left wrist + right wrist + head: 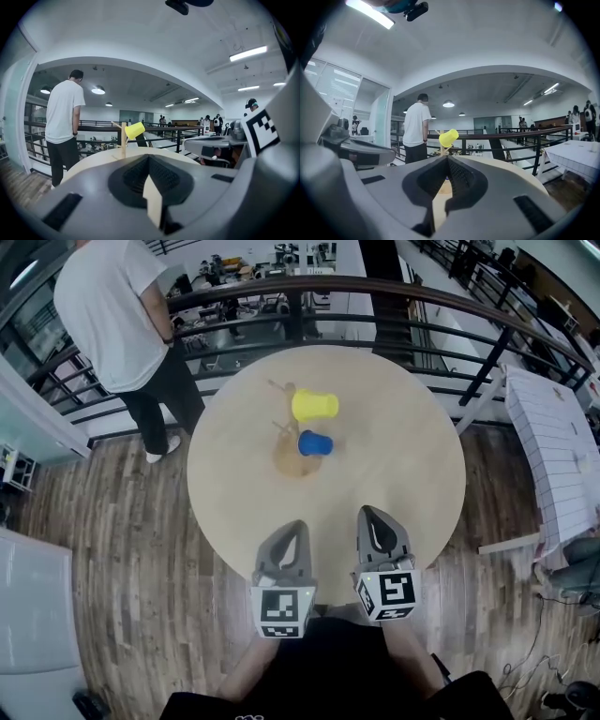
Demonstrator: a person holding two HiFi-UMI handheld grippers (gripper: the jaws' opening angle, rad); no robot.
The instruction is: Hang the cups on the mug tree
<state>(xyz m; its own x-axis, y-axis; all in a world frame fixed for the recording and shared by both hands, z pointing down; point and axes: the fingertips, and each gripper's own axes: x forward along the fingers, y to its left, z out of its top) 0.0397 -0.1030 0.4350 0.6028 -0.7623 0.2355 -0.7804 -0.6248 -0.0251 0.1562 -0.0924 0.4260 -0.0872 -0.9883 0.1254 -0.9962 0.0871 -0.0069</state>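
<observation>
At the near rim: the grey left gripper (297, 526) and the grey right gripper (368, 514) sit side by side over the edge of the round pale wooden table (412, 484), both aimed at its middle.
Jaws: each pair is clenched, tip against tip, with nothing caught between them.
Centre of table: the slim wooden mug tree with slanted pegs (292, 461) stands well apart from both grippers.
Yellow plastic cup (314, 406): hooked on an upper peg and tipped sideways.
Small blue cup (315, 443): lower, close against the trunk; it looks hung on a lower peg, though from overhead I can't be sure.
Why so: with both cups seemingly up, idle empty grippers suit a finished job.
Open room: bare tabletop all round the tree.
Edges: a dark metal railing (375, 287) curves behind the far rim, and a person in a white shirt (108, 306) stands off to the far left, clear of everything.
</observation>
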